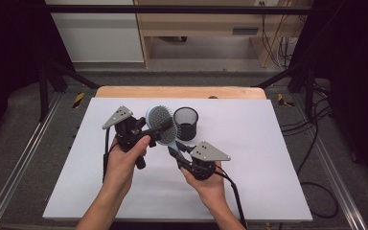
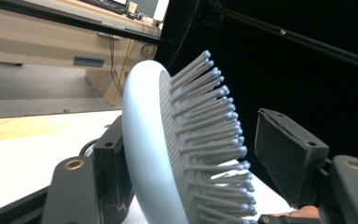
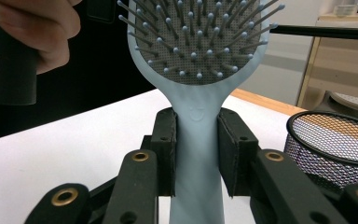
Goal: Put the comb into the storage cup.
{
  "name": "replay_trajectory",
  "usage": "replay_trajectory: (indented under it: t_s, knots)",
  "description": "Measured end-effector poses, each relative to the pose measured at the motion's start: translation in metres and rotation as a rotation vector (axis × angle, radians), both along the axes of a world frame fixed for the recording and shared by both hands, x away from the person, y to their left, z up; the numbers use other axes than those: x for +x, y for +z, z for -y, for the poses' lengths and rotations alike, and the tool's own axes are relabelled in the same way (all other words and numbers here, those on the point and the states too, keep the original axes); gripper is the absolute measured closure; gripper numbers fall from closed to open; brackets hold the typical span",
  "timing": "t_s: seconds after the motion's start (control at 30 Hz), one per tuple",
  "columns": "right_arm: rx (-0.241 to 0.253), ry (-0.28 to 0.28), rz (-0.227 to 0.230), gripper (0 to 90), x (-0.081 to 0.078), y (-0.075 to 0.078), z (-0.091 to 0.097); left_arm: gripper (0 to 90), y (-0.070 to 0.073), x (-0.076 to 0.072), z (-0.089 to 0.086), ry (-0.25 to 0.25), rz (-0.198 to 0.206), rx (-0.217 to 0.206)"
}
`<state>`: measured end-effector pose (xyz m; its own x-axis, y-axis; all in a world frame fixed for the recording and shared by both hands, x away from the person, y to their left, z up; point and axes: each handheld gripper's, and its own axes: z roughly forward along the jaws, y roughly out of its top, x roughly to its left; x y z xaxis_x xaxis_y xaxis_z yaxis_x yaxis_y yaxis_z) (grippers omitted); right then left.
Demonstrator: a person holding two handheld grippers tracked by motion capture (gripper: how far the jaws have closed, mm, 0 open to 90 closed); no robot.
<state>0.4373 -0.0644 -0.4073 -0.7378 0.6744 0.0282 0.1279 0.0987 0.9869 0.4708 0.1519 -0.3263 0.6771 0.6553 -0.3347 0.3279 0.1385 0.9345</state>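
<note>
A light blue hairbrush [image 1: 161, 122] with grey bristles is held above the white table. My right gripper [image 1: 174, 152] is shut on its handle [image 3: 198, 140], a pad pressed on each side, with the brush head pointing away from it. My left gripper [image 1: 155, 128] straddles the brush head [image 2: 144, 140]. One jaw lies against the smooth back of the head. The other jaw's pad [image 2: 284, 154] stands just off the bristle tips, so the head sits between jaws that do not clamp it.
A black wire-mesh cup [image 1: 186, 123] stands upright just right of the brush head, close beside my right gripper's jaws [image 3: 335, 140]. The white table cover [image 1: 258, 158] stretches wide to the right and front. Dark frame rails border both sides.
</note>
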Motion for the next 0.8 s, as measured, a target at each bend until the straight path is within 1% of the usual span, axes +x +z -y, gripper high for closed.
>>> replay_trajectory:
  t_s: [0.03, 0.1, 0.17, 0.33, 0.37, 0.47, 0.67, 0.77, 0.8]
  knots:
    - [0.001, -0.001, 0.0, 70.0, 0.0001, 0.0001, 0.0001, 33.9, -0.0003, -0.0008, 0.0004, 0.002, -0.006, 0.003]
    - [0.001, -0.001, 0.0, 70.0, 0.0002, 0.0002, 0.0006, 34.0, -0.0004, -0.002, 0.0014, 0.004, -0.007, 0.016]
    - [0.001, -0.001, 0.001, 70.0, 0.0001, 0.0001, 0.0008, 34.6, -0.0001, -0.003, 0.0016, 0.011, -0.008, 0.019]
    - [0.002, -0.004, 0.002, 70.0, 0.0, 0.0003, 0.0008, 38.2, -0.0002, -0.0026, 0.001, 0.017, -0.022, 0.013]
    - [0.003, -0.003, 0.0, 70.0, 0.0001, 0.0002, 0.0011, 39.0, -0.0003, -0.0025, 0.0006, 0.016, -0.021, 0.019]
    - [0.003, -0.005, 0.0, 70.0, 0.0003, -0.0001, 0.0011, 40.9, -0.0007, -0.0018, -0.0004, 0.013, -0.028, 0.007]
    - [0.004, -0.009, -0.012, 70.0, 0.0007, -0.0027, -0.0004, 43.6, -0.0014, -0.0026, 0.0016, 0.013, -0.032, 0.011]
    - [0.002, -0.009, -0.021, 70.0, 0.0012, -0.0044, -0.0007, 45.9, -0.0019, -0.0034, 0.003, 0.006, -0.029, 0.003]
    - [0.003, -0.009, -0.024, 70.0, 0.0012, -0.0047, -0.001, 46.5, -0.002, -0.004, 0.0036, 0.004, -0.025, 0.009]
